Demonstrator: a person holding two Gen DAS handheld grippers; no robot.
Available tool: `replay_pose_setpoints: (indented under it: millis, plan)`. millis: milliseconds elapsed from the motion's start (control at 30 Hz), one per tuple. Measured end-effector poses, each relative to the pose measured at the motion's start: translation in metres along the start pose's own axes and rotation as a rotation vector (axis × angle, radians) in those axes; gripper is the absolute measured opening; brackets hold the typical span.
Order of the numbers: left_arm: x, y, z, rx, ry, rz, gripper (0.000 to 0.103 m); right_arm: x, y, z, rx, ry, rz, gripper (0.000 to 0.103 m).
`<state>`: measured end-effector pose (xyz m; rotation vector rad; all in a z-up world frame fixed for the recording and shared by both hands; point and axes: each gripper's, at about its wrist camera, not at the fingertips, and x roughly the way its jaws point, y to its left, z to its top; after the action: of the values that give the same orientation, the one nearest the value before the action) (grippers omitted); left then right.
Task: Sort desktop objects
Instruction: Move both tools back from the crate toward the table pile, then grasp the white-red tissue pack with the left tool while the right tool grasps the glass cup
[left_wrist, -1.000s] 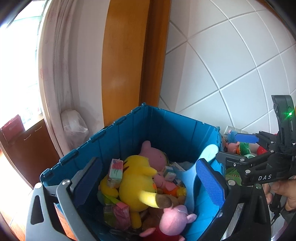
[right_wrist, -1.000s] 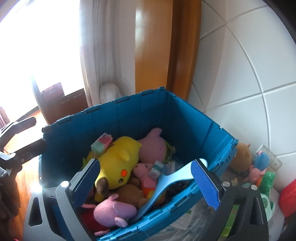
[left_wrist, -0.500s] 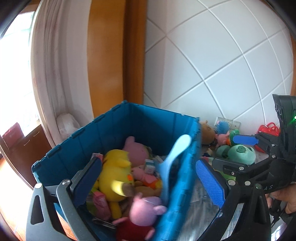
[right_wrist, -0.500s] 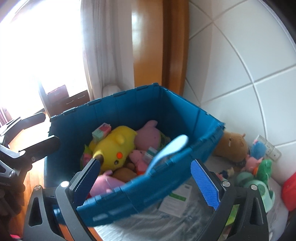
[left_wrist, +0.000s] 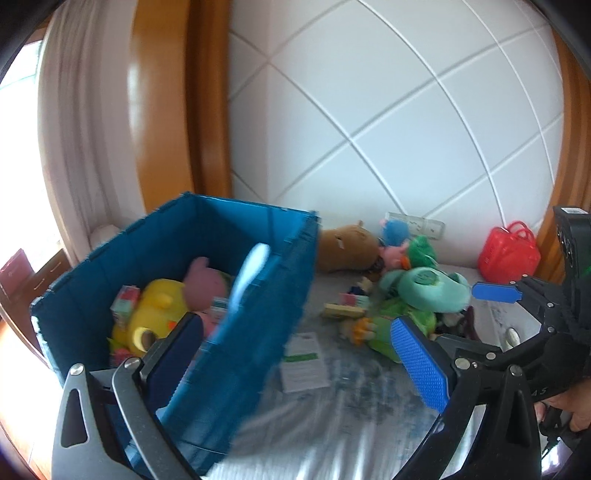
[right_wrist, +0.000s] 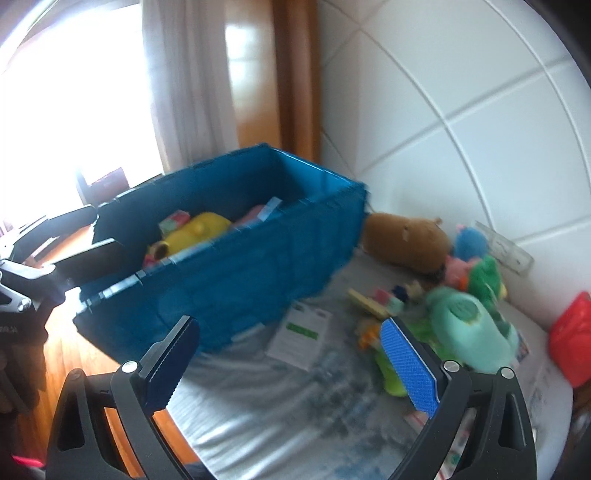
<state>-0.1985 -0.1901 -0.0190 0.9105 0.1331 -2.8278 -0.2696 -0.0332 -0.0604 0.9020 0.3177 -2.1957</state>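
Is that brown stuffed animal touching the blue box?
Cannot tell. In the right wrist view the brown plush sits right at the blue crate's corner, but blur hides whether a gap remains; the left wrist view is no clearer.

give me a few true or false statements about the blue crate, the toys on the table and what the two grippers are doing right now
1. The yellow plush lies inside the blue crate. True.
2. The brown plush is inside the crate. False: it lies on the table, beside the crate's end.
3. The left gripper holds a toy. False: its jaws are open and empty.
4. The right gripper has open, empty jaws. True.
5. The red bag sits on the table by the wall, on the far side of the toy pile from the crate. True.
6. The white card with the green bar is standing upright in the crate. False: it lies flat on the table next to the crate.
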Motion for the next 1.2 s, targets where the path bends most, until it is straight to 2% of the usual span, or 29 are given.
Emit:
replay_pose_setpoints:
  millis: [167, 367, 600, 867, 967, 1200]
  plan:
    - [0.025, -0.063, -0.017, 0.046, 0.033, -0.070, 0.103, -0.026, -0.066, -0.051, 0.074, 0.020, -0.054, 0.100]
    - [0.076, -0.139, -0.041, 0.127, 0.103, -0.179, 0.103, -0.056, -0.131, -0.108, 0.181, 0.056, -0.143, 0.100]
    - [0.158, -0.223, -0.077, 0.196, 0.207, -0.303, 0.103, -0.083, -0.193, -0.163, 0.296, 0.109, -0.250, 0.100]
    - [0.257, -0.291, -0.122, 0.259, 0.321, -0.383, 0.103, -0.091, -0.256, -0.230, 0.438, 0.205, -0.341, 0.100]
    - [0.288, -0.309, -0.135, 0.281, 0.348, -0.390, 0.103, -0.090, -0.273, -0.250, 0.468, 0.231, -0.378, 0.100]
    - [0.366, -0.327, -0.168, 0.273, 0.451, -0.334, 0.103, -0.075, -0.314, -0.296, 0.563, 0.304, -0.416, 0.100]
